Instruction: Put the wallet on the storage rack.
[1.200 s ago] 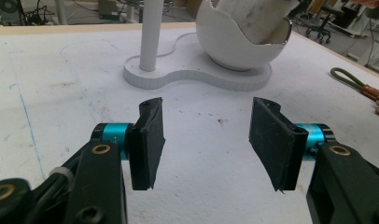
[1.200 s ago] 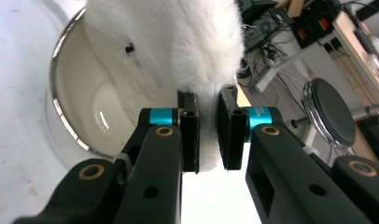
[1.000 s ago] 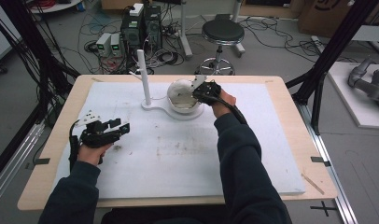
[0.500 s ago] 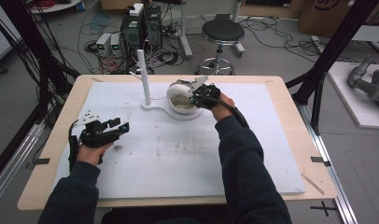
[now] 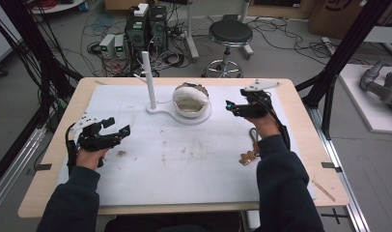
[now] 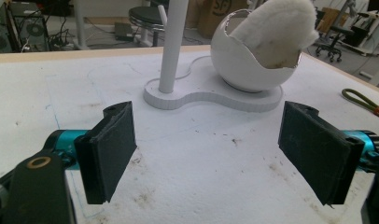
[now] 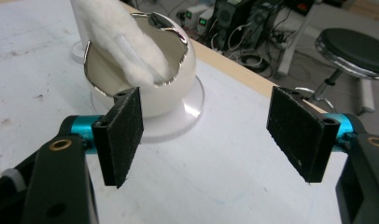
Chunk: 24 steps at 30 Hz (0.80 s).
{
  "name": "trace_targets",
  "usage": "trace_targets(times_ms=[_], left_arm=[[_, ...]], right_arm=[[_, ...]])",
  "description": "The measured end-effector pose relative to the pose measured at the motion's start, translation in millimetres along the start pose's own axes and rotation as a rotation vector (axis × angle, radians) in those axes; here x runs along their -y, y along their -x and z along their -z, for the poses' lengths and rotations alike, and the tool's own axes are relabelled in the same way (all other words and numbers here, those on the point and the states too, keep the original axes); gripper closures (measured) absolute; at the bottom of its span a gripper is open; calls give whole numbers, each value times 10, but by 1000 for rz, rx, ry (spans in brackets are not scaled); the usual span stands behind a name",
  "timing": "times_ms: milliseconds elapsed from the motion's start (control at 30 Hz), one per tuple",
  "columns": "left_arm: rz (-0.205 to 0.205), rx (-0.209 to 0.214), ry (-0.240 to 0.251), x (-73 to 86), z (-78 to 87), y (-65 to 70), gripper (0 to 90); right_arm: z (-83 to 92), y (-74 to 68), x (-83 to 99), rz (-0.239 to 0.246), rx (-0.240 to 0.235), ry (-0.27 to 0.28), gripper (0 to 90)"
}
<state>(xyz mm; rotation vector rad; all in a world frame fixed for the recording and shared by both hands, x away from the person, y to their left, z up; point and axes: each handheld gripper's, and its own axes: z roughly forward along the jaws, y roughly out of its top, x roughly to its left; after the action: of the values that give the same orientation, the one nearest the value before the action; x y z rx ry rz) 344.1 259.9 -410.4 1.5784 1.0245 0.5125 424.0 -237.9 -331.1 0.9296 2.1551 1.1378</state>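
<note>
The right gripper (image 5: 232,107) stands to the right of the egg-shaped bowl (image 5: 191,102), apart from it; its jaws have just opened wide, nothing between. White fluff (image 7: 120,39) lies in the bowl. The left gripper (image 5: 118,128), also just opened wide and empty, rests near the table's (image 5: 194,193) left edge

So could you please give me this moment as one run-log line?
left gripper: open, empty | right gripper: jaws just opened, empty, beside egg-shaped bowl | white fluffy cloth: in bowl

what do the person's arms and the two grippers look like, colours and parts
Dark navy long sleeves cover both arms. The left gripper and right gripper are black, with flat rectangular black pads on turquoise metal posts and brass-ringed pivots. The right one carries a grey three-cornered plate; black cables trail.
</note>
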Motion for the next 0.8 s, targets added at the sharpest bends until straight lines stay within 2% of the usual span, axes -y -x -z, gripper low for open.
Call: trace_targets(times_ms=[67, 100, 133, 167, 200, 233, 267, 300, 400, 467, 667, 800], left_arm=[[-5, -2, 0, -1, 1, 3, 189], [-13, -5, -1, 0, 3, 2, 189], [-29, -5, 1, 1, 9, 7, 189], [-29, -5, 1, 1, 9, 7, 192], [-53, -8, 5, 5, 15, 10, 193], [-53, -8, 5, 5, 15, 10, 193], [-44, -10, 7, 2, 22, 4, 193], [-44, -10, 7, 2, 22, 4, 190], [-15, -18, 9, -2, 31, -10, 190], [-10, -22, 3, -1, 33, -7, 189], [-12, -22, -6, 30, 43, 7, 190], [-6, -20, 1, 34, 51, -1, 190]], right_arm=[[42, 8, 55, 2, 6, 4, 277], [110, 15, 144, 0, 27, -7, 272], [202, 28, 308, -19, 44, -11, 268], [202, 28, 308, -19, 44, -11, 268], [274, 45, 480, -44, 63, -16, 261], [274, 45, 480, -44, 63, -16, 261], [324, 71, 636, -67, 75, -32, 261], [324, 71, 636, -67, 75, -32, 261], [378, 101, 822, -110, 84, -43, 261], [403, 108, 938, -135, 91, -47, 256], [437, 60, 970, -109, 110, -45, 243], [432, 64, 978, -119, 118, -46, 242]])
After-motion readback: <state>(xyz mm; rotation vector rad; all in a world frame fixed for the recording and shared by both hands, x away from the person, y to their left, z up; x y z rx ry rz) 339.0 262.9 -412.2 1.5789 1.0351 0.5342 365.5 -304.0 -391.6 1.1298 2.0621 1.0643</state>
